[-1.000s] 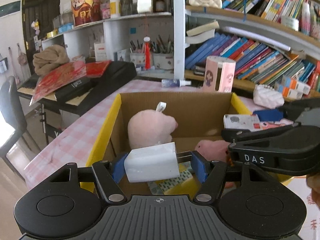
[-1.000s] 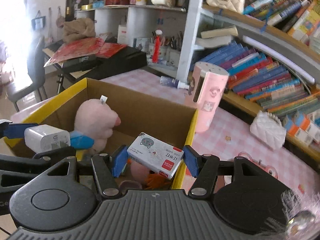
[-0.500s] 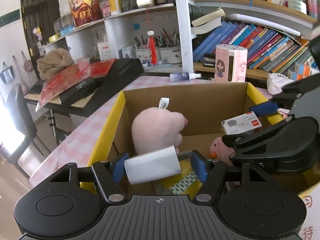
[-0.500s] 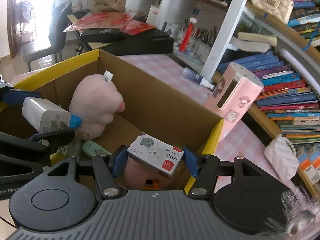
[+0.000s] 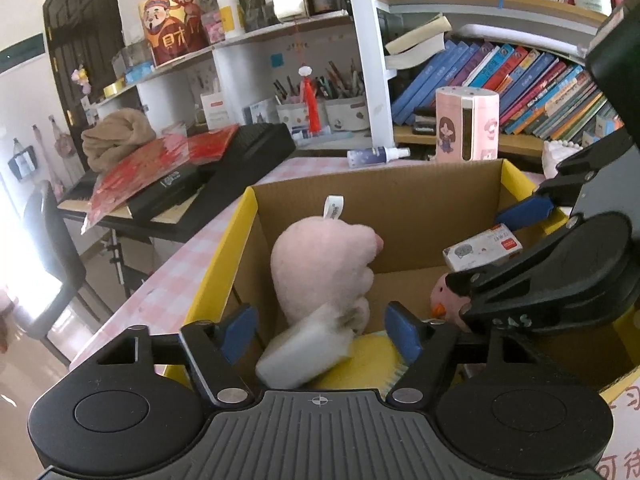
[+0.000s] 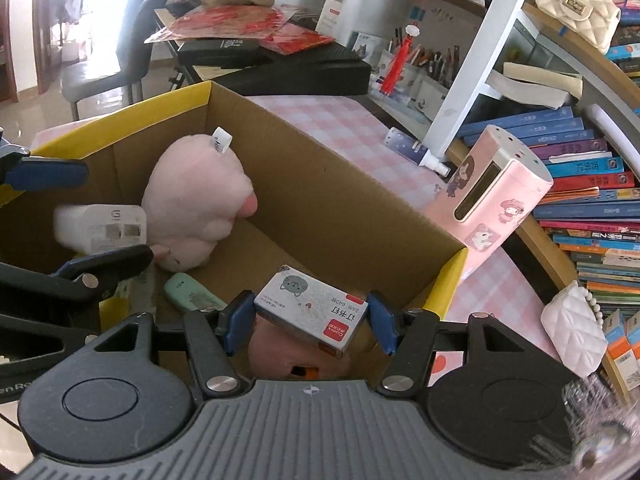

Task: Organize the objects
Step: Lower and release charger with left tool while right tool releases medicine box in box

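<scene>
Opening over the cardboard box (image 5: 400, 196), the left gripper (image 5: 318, 330) frees a light, rigid, slick white charger (image 5: 304, 350); the right gripper (image 6: 310, 316) clamps the staples box (image 6: 310, 312) by its 2 ends.

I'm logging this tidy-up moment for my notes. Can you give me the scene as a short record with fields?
container: open cardboard box with yellow flaps
left gripper: jaws opening, white charger loose between them, blurred, over the box
right gripper: shut on staples box, over the box
already inside: pink plush, mint green item
beside box: pink dispenser on checked tablecloth
</scene>
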Action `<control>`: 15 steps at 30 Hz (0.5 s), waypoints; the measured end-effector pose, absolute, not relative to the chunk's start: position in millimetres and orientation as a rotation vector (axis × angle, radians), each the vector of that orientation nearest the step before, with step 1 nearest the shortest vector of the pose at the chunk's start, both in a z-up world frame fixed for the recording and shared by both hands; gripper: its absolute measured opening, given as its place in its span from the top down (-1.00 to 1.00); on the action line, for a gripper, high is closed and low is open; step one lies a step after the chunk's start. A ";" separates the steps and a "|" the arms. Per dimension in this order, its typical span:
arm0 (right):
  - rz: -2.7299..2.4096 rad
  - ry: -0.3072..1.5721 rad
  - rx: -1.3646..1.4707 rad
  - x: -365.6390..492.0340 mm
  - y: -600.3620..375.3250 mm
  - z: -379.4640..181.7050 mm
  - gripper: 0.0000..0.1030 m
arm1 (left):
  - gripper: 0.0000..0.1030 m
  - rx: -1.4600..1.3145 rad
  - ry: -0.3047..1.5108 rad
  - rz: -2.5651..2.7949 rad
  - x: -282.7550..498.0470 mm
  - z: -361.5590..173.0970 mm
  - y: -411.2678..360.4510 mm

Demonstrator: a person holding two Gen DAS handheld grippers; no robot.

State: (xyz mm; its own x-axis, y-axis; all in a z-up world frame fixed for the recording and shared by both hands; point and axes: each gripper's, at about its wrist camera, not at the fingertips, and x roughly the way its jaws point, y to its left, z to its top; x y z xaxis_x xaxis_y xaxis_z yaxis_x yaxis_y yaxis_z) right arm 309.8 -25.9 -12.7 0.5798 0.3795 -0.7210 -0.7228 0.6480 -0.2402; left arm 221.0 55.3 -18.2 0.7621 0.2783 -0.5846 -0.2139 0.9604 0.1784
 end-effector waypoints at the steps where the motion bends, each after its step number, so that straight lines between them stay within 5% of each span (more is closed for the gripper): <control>1: 0.684 0.678 -0.553 309.5 -26.7 -12.2 -0.16 | -0.51 0.104 0.646 0.272 220.0 -18.4 54.8; 15: 0.575 0.591 -0.386 277.3 -55.0 17.9 -0.32 | -0.87 0.062 0.534 0.273 188.0 11.5 57.8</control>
